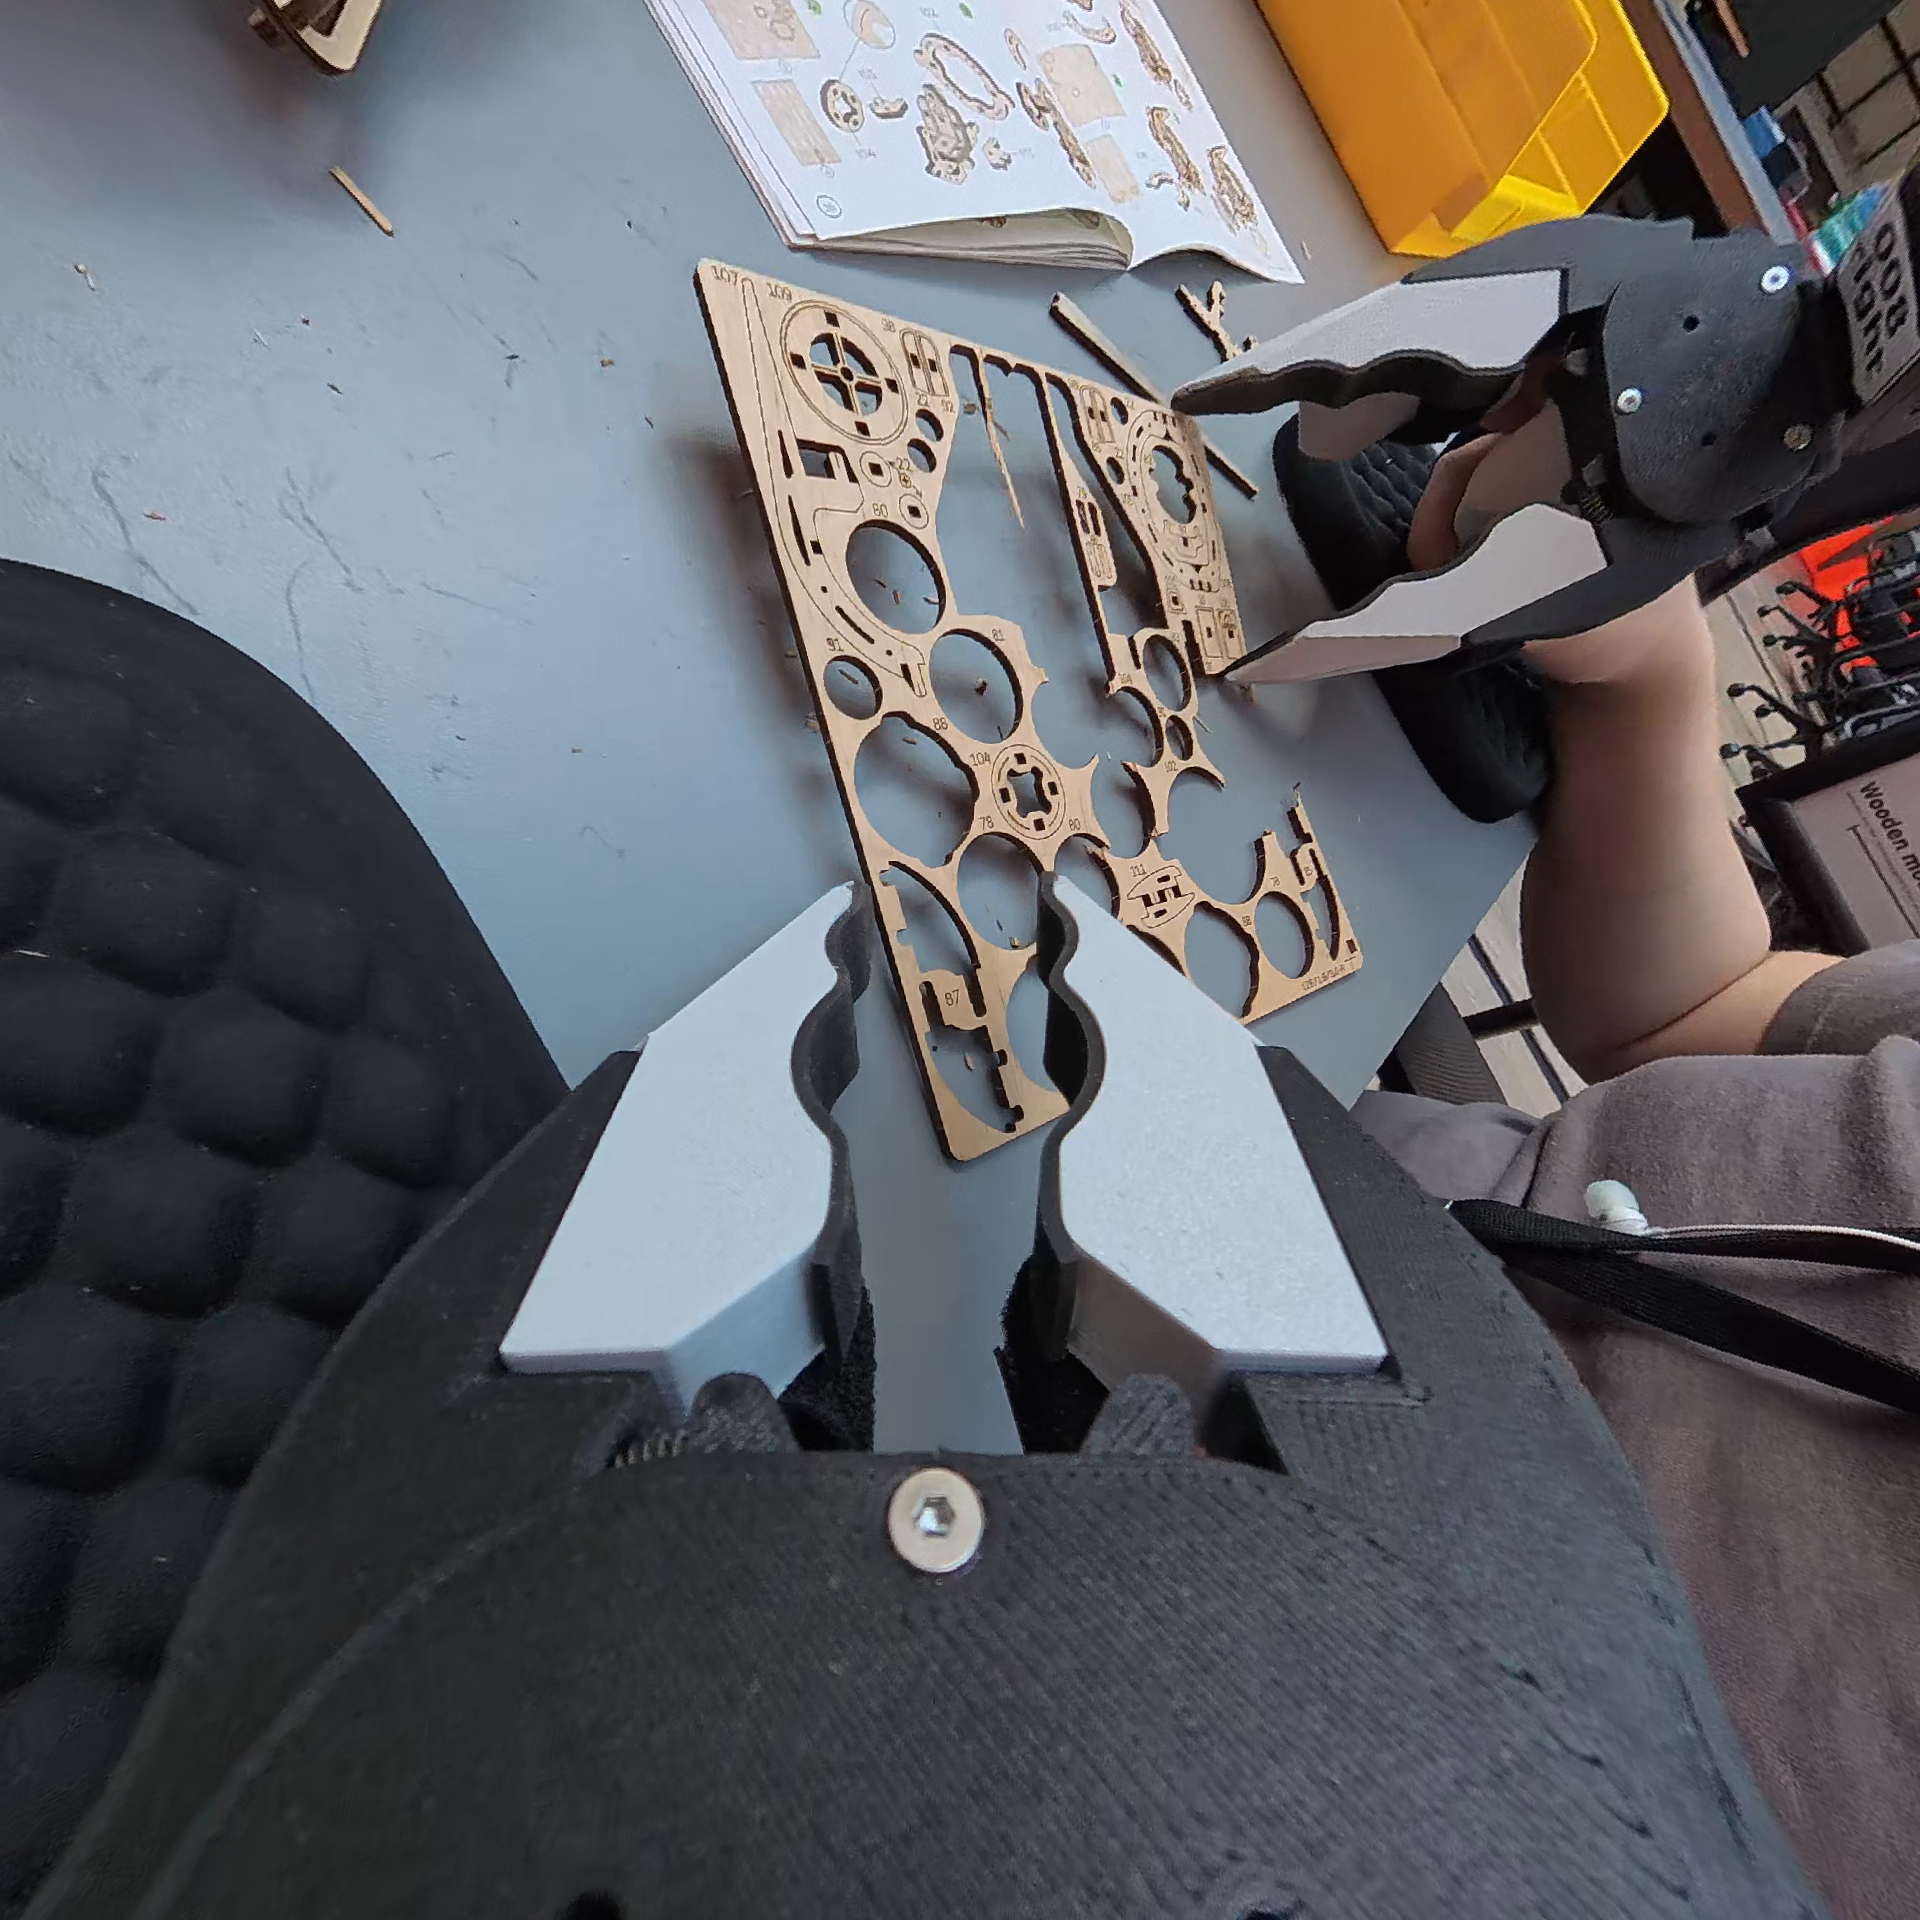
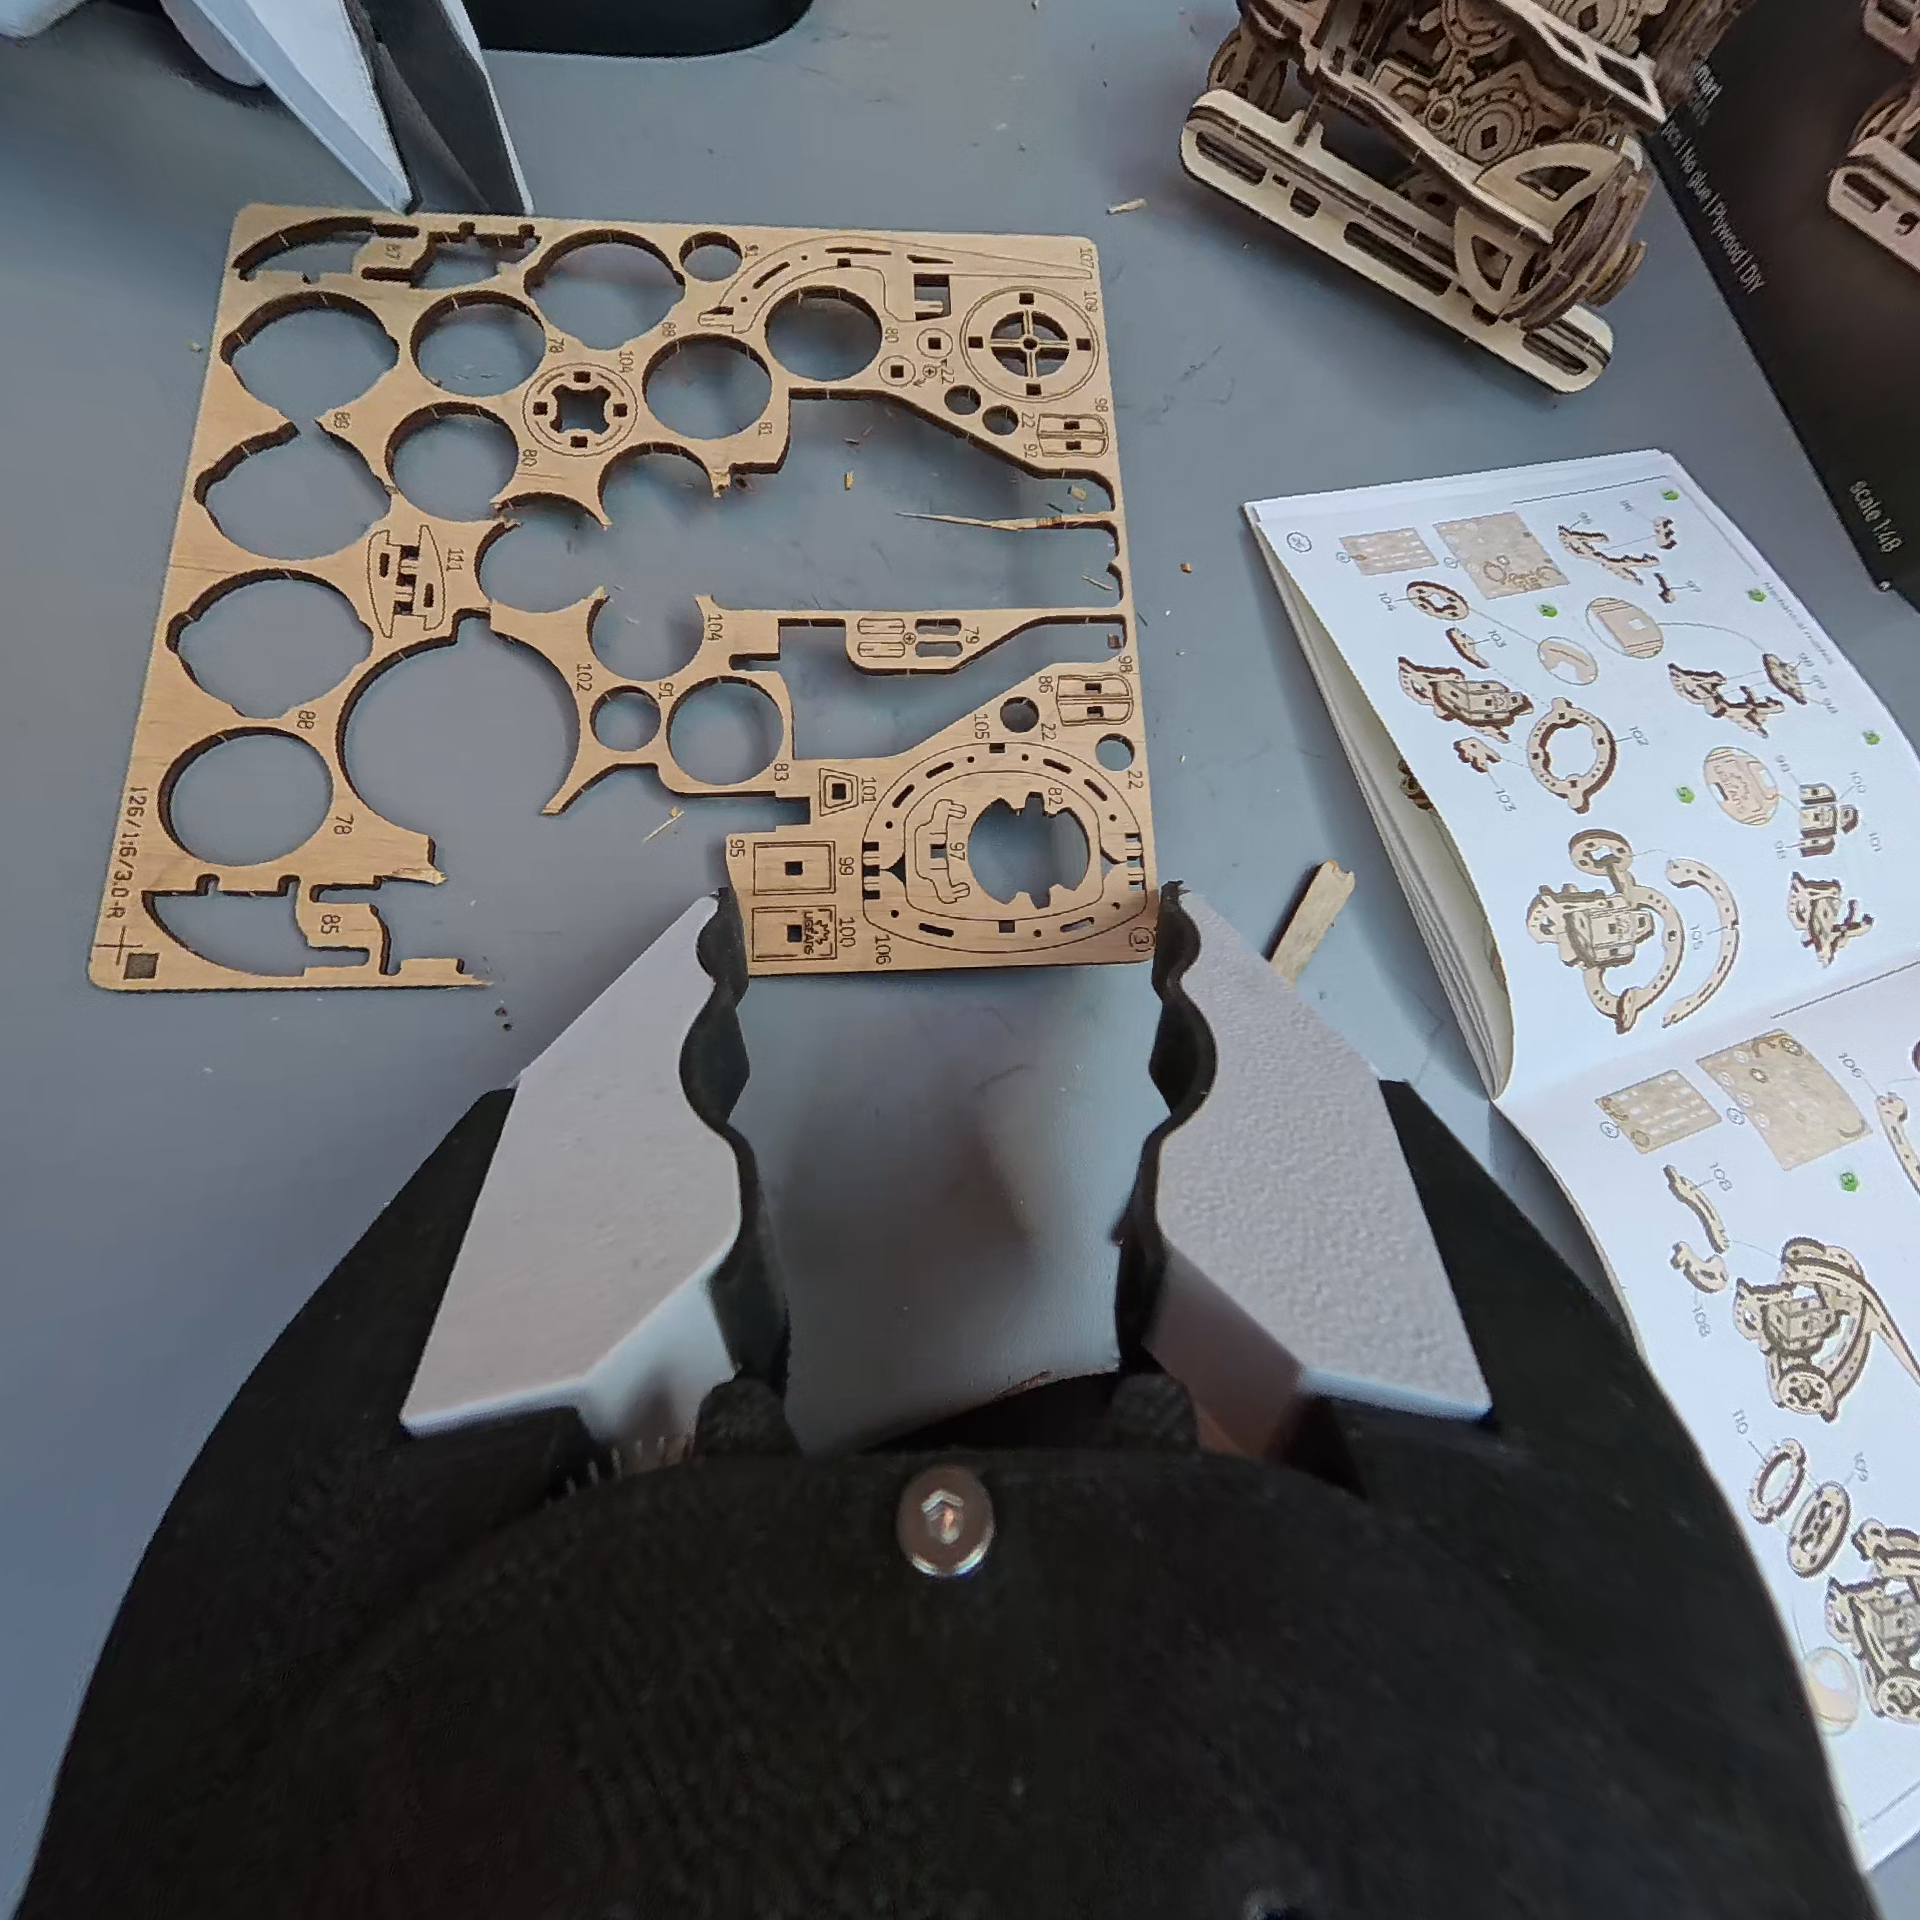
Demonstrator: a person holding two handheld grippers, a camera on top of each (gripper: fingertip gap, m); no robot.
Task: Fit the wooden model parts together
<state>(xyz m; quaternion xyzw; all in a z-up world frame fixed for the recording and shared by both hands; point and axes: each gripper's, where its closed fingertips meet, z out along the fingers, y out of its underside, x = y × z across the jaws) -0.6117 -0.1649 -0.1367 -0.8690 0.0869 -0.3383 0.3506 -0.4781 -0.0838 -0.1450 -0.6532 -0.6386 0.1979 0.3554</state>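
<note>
A laser-cut plywood sheet (image 1: pixel 997 665) lies flat on the grey table (image 1: pixel 416 468). Several round holes show where parts are out, and some parts still sit in it. My left gripper (image 1: pixel 951 904) is open, its fingers either side of the sheet's near corner, with no grip I can see. My right gripper (image 1: pixel 1210 535) is open wide at the sheet's far side. In the right wrist view the right gripper (image 2: pixel 945 904) straddles the sheet's (image 2: pixel 644 582) corner section with an oval ring part (image 2: pixel 1003 852), holding nothing. A left gripper finger (image 2: pixel 332 94) shows at the top left.
An open instruction booklet (image 2: pixel 1662 935) lies right of the sheet; it also shows in the left wrist view (image 1: pixel 987 125). A built wooden model (image 2: pixel 1434 177) and dark box (image 2: pixel 1818 312) stand behind it. Also seen: loose wood strips (image 1: pixel 1101 343), yellow bin (image 1: pixel 1475 104), black cushion (image 1: pixel 156 987), person's arm (image 1: pixel 1621 883).
</note>
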